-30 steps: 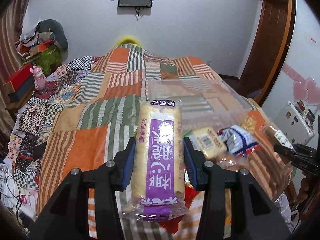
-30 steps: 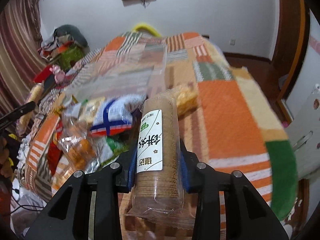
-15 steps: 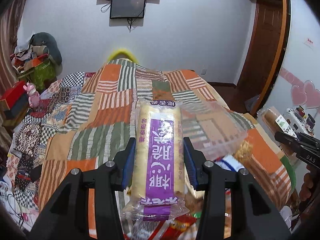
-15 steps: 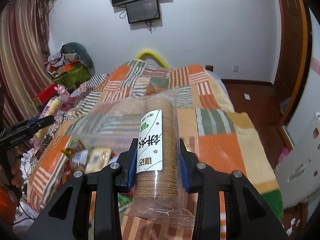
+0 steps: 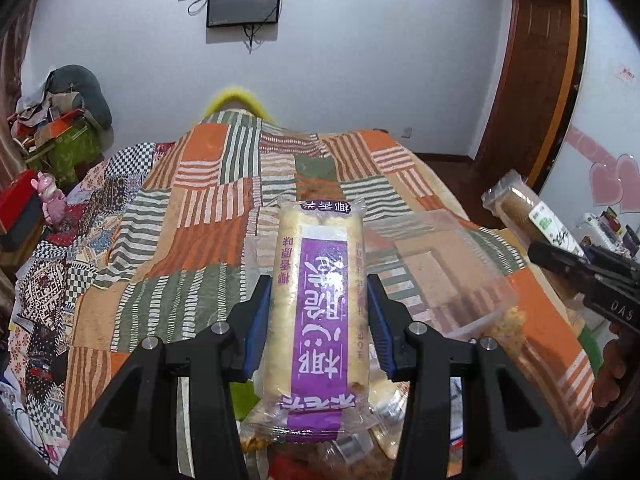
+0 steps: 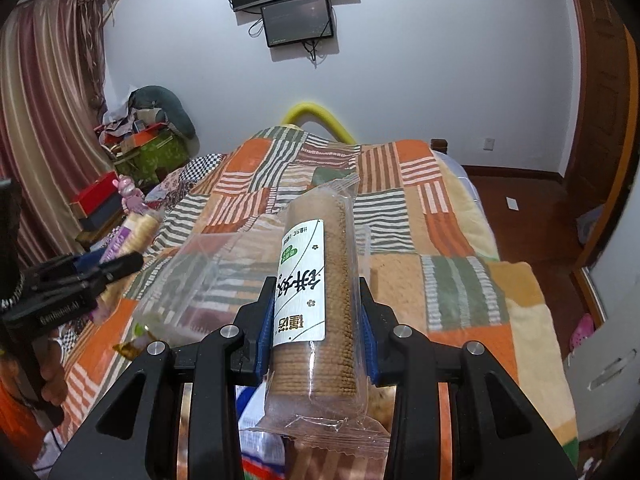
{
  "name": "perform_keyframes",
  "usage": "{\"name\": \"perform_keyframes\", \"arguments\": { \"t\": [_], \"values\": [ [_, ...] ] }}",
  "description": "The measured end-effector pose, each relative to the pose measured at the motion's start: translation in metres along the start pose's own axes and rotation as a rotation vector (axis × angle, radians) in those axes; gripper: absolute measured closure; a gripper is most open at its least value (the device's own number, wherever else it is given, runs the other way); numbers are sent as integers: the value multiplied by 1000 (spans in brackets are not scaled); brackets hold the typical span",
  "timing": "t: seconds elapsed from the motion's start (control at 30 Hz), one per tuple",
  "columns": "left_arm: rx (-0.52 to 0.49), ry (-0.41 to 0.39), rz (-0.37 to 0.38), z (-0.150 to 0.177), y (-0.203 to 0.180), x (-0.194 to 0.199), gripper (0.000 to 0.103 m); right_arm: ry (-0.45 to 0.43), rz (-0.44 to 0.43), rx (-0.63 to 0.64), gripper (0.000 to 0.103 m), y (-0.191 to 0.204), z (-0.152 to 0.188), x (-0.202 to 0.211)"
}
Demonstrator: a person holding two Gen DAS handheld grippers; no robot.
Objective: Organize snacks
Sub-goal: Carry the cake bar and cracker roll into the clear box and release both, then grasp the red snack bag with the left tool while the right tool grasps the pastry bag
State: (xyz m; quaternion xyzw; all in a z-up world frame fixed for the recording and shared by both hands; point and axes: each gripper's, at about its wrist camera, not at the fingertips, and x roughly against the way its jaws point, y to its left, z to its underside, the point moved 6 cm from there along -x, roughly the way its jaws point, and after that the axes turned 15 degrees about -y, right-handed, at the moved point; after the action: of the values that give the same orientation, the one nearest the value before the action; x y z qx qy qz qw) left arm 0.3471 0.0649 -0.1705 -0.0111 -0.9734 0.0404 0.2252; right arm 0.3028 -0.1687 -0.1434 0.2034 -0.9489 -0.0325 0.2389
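- Both hands have come up and away from the snack heap at the near edge of the bed (image 5: 192, 240); a second ago the loose packets filled the lower part of each view, and now the far wall and screens show above the quilt instead.
- On the left, the left gripper (image 5: 318, 320) is pinching a pale packet with a purple label (image 5: 320, 308) across its width, the blue pads pressed into both long sides. It is held lengthwise along the fingers, clear of the bed, probably so it can be slid end-first into a container.
- Just beyond that packet, near the middle of the bed toward its near edge, sits a clear plastic box (image 5: 440, 268). It looks empty, and I take it as the place the snacks are meant to go.
- A few loose packets (image 5: 504, 320) still lie on the quilt by the box's near side, so most of the sorting seems undone.
- On the right, the right gripper (image 6: 316, 320) is clamped on a sleeve of round brown biscuits (image 6: 320, 300), squeezing the stack from both sides, also lifted off the bed and pointing toward the box.
- Each hand carries one item, which suggests the two will be set down side by side.
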Motion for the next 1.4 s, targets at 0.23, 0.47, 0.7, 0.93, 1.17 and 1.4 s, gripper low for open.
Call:
{"name": "perform_keyframes", "arguments": {
  "t": [0.23, 0.47, 0.7, 0.93, 1.17, 1.4],
  "values": [
    [41, 83, 16, 10, 5, -34, 58, 44, -8, -2, 70, 1, 2, -31],
    [4, 140, 28, 19, -2, -61, 58, 126, -9, 12, 70, 4, 16, -63],
    [-38, 190, 49, 30, -12, -80, 58, 203, -28, 32, 70, 5, 31, -79],
    [-26, 224, 41, 39, -10, -90, 58, 237, -29, 34, 70, 3, 38, -84],
    [-32, 212, 42, 34, -11, -80, 57, 227, -46, 37, 67, 4, 32, -80],
    [-25, 150, 51, 13, -9, -46, 46, 182, -56, 40, 65, 8, 19, -56]
  ]
}}
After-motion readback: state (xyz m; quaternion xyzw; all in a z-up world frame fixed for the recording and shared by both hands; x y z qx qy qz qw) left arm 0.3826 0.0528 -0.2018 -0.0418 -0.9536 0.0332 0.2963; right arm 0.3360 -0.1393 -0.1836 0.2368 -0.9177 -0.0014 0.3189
